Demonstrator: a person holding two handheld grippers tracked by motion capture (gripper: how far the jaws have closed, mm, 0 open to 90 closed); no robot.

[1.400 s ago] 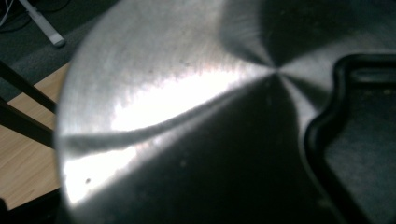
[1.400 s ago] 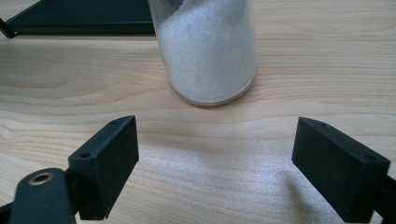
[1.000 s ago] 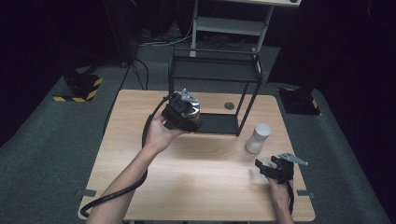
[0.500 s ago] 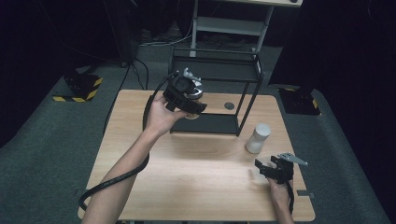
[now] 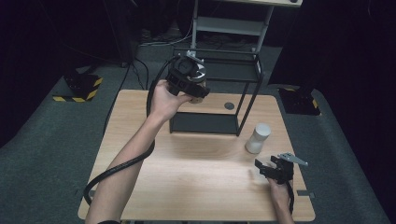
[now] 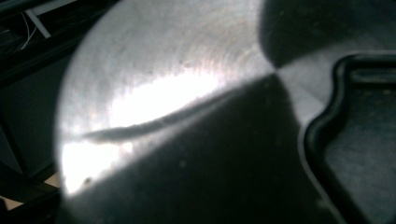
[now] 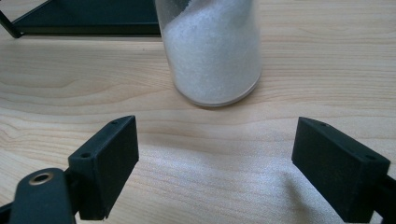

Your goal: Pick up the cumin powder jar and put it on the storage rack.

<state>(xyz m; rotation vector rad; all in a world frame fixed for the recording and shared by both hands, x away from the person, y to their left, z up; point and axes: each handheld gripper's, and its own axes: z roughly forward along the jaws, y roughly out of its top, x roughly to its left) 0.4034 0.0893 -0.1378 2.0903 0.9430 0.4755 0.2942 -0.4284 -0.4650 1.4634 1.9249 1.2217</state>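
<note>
My left gripper is held up in the air at the front left post of the black wire rack, level with its upper shelf. It is shut on a jar whose shiny metal lid sits right against the camera in the left gripper view. My right gripper rests low at the table's front right, open, with nothing between its jaws. Just beyond it stands a jar of white grains, upright on the wood.
The rack's black base tray lies on the wooden table, its corner in the right gripper view. A round grommet hole is behind it. A metal cart stands beyond the table.
My left gripper has risen and moved away from me with the jar, from near the rack's base up to its top shelf level. The right gripper has stayed put.
</note>
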